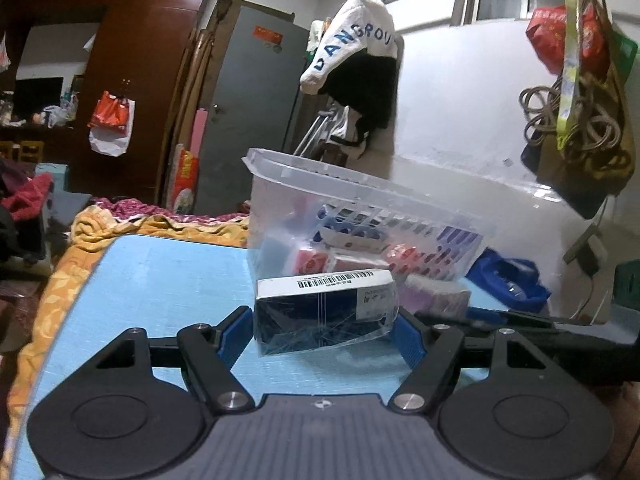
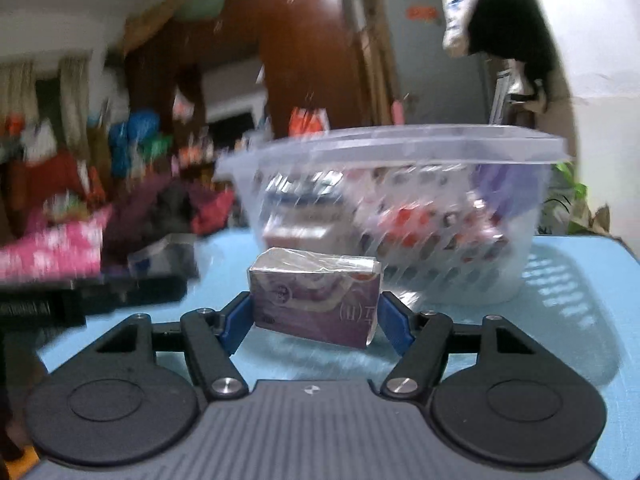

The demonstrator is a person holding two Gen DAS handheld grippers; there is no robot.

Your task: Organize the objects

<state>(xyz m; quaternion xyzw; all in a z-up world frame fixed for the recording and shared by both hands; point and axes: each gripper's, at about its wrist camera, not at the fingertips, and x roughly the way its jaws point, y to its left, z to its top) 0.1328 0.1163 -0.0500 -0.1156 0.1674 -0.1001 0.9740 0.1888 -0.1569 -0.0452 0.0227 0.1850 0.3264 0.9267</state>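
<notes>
My left gripper (image 1: 325,330) is shut on a black and white boxed pack (image 1: 325,307) wrapped in clear film, with a barcode on top. It holds the pack just in front of a clear slotted plastic basket (image 1: 360,216) that holds several small boxes. My right gripper (image 2: 314,316) is shut on a purple boxed pack (image 2: 316,300) in clear film, also in front of the basket (image 2: 400,208). The purple pack and the right gripper also show in the left wrist view (image 1: 436,292), to the right of the black pack. The right wrist view is blurred.
The basket stands on a light blue tabletop (image 1: 160,272) over an orange patterned cloth (image 1: 60,280). A blue bag (image 1: 508,276) lies to the right of the basket. Clothes and bags hang on the white wall (image 1: 460,100) behind. A cluttered bed lies at left (image 2: 60,240).
</notes>
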